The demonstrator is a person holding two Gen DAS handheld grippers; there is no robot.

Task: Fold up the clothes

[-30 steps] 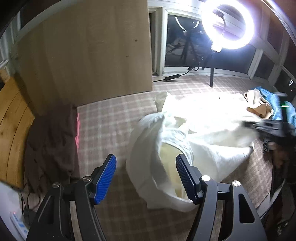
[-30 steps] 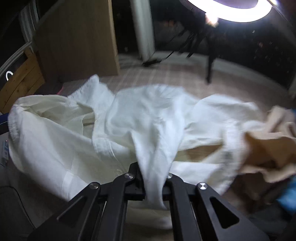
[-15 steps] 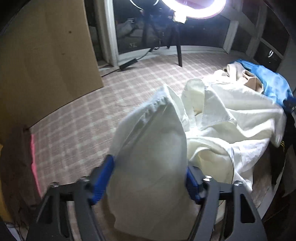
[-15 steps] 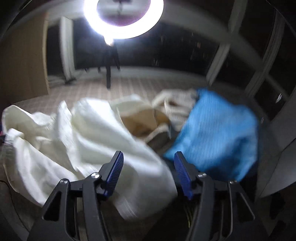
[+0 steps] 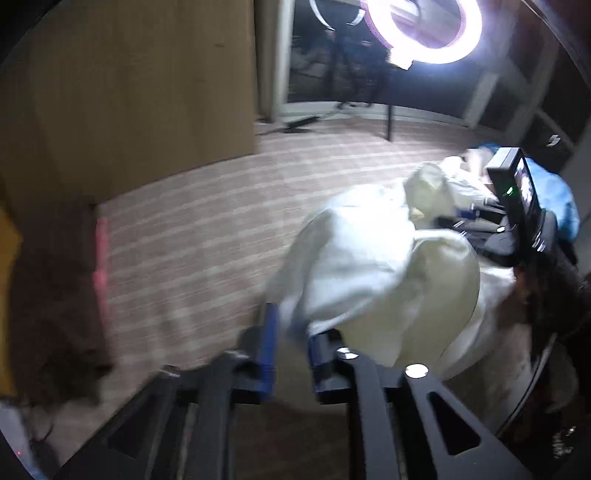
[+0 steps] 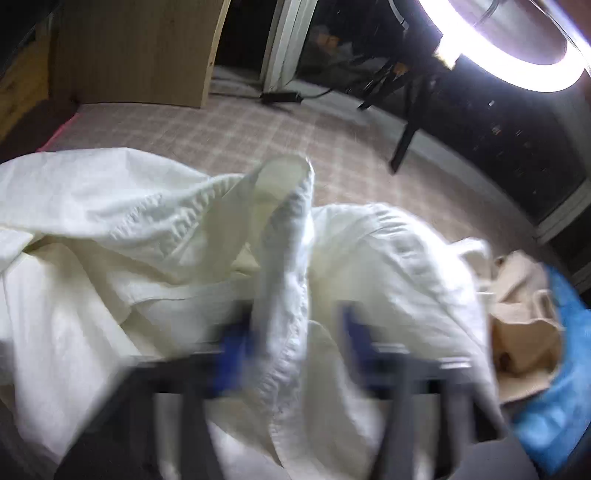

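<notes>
White garment [image 5: 373, 266] is bunched up in a loose heap on the checked surface [image 5: 207, 236] — no flat panel, no clean crease anywhere, so as a fold it's not there; it reads as a crumpled piece w/ hems and a gathered band sticking up. Whether it's being spread out for folding or gathered mid-fold, can't say from this.

Left gripper [image 5: 291, 354]: blue pads drawn close together, a corner of the white cloth running down between them — looks like it's pinching that edge, though motion blur softens it. In the left view most of the fabric hangs to the right of the jaws.

Right gripper [image 6: 291, 350]: very blurred. Blue pads stand apart w/ a thick twisted ridge of the same garment lying between them; can't tell if they're closing on it or just straddling it.

Beside the heap, on the right: a beige garment [image 6: 524, 317] and a blue garment [image 6: 554, 398], both crumpled too, touching each other. So judging by how things lie — nothing in view sits folded, and three pieces remain in disorder. Ring light [image 5: 424, 33] glares at the back, washing out detail
</notes>
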